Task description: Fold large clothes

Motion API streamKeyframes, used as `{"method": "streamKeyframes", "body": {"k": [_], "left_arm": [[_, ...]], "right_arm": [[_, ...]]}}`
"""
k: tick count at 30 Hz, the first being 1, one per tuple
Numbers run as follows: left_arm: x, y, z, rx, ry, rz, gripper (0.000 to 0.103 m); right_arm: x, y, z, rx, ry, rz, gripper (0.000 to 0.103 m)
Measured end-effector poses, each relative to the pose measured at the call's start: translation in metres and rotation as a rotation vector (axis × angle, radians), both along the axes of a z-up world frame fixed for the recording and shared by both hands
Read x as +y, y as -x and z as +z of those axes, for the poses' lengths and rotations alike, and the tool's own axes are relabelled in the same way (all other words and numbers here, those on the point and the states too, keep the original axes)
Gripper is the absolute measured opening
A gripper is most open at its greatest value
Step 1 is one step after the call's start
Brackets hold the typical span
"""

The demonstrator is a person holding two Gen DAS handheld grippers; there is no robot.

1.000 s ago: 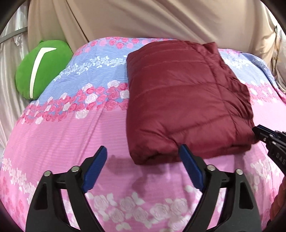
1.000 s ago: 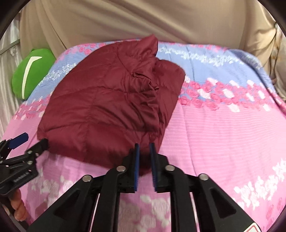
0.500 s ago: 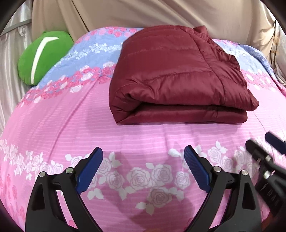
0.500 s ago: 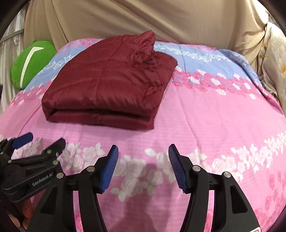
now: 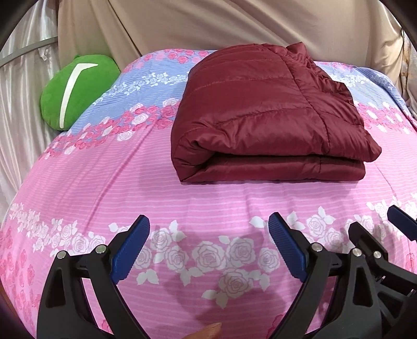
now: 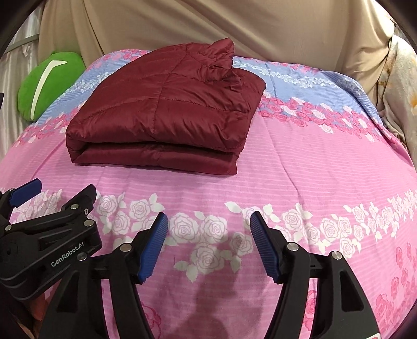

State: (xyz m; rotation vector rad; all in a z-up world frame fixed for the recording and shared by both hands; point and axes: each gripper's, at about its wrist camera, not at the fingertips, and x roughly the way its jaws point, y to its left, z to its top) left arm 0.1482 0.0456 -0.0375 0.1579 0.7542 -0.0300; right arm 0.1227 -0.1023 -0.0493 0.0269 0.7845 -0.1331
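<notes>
Maroon quilted jacket (image 5: 271, 117): one item, padded and shiny, lying folded into a thick rectangular bundle on the bed (image 5: 130, 182). Layers are stacked, with the fold edge facing the cameras; the upper layer overhangs the lower one slightly at the right corner. A collar or hood part stands up rumpled at the far end.

Bed cover: pink with white and pink roses, a blue band towards the far side. The bundle sits mid-bed, across the pink and blue bands.

Left hand-held gripper (image 5: 208, 247): jaws wide, nothing between them, hovering over the near rose border, well apart from the jacket.

Right hand-held gripper (image 6: 208, 245): jaws opening, nothing between them, likewise over the near border and clear of the jacket. It sits just beside the left one.

Green cushion (image 5: 75, 91): at the far left edge of the bed, apart from the jacket.

Beige drape (image 6: 208, 23): hangs behind the bed.

Progress, as judged: folding of this garment looks essentially complete, since it rests compact and released. What may be left is minor: flattening the raised collar and squaring the offset corner. No other garment is in view.
</notes>
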Motion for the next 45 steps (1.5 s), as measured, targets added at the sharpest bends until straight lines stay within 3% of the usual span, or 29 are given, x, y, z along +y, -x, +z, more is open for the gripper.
{"method": "streamKeyframes", "body": {"k": [15, 45], "left_arm": [[-0.0052, -0.001, -0.0026, -0.001, -0.042, 0.025, 0.09], [-0.005, -0.0003, -0.0026, -0.001, -0.047, 0.028, 0.09]], "right_arm": [[0.0019, -0.0027, -0.0045, 0.017, 0.004, -0.014, 0.064], [0.0005, -0.0028, -0.0043, 0.016, 0.011, -0.023, 0.064]]}}
